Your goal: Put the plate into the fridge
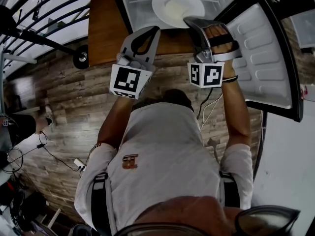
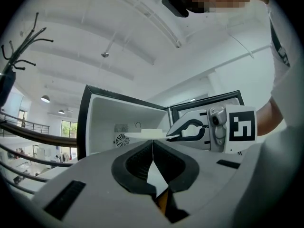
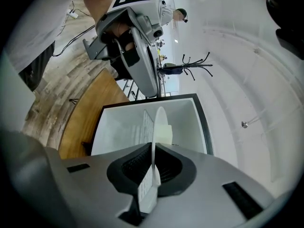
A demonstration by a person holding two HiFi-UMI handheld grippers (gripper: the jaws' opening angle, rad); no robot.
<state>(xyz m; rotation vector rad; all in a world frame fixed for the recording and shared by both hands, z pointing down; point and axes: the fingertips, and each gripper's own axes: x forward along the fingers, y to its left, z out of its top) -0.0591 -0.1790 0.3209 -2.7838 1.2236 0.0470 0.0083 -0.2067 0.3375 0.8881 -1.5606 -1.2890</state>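
Observation:
A white plate (image 1: 176,6) hangs level in the mouth of the open fridge (image 1: 140,11), above its wire shelf. My right gripper (image 1: 188,20) is shut on the plate's near rim. In the right gripper view the plate (image 3: 159,122) shows edge-on between the jaws of the right gripper (image 3: 153,161), with the white fridge interior (image 3: 118,129) behind it. My left gripper (image 1: 155,30) is beside it on the left, shut with nothing in it, just outside the fridge. The left gripper view shows the left gripper (image 2: 152,148), the plate (image 2: 142,133) and the right gripper (image 2: 172,135).
The fridge door (image 1: 263,53) stands open to the right, its shelves facing me. A brown wooden top (image 1: 106,28) lies left of the fridge. Cables (image 1: 54,156) trail over the plank floor on the left. A coat stand (image 3: 194,63) is far behind.

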